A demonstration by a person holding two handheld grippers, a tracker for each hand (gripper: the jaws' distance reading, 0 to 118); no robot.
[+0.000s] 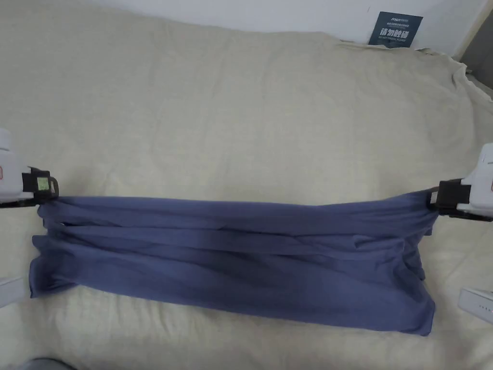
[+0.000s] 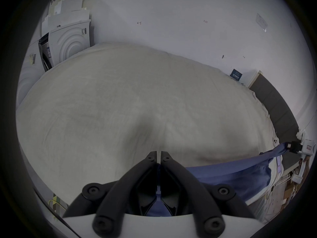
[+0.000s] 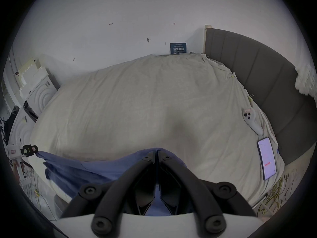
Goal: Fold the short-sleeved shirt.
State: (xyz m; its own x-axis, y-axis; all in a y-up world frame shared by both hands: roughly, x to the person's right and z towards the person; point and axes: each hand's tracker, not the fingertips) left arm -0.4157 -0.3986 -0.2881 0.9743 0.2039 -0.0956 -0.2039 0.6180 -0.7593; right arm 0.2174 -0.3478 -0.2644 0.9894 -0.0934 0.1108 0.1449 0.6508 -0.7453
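Shirt (image 1: pixel 231 255) stretched between both grippers, its pinched ends hidden by fingers (image 2: pixel 173 171).

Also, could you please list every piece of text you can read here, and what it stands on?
"请勿触碰", as far as it can be made out: dark blue sign against the wall; its smaller lines are too small to read.
Pen marks on that wall: too small to read.
Phone screen: blurred.

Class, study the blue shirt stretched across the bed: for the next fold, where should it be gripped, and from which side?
Probably the two near corners of the blue shirt, approached from the person's side. Its far edge is pulled taut between the left gripper and right gripper, while the near edge lies slack on the bed sheet, corners exposed.
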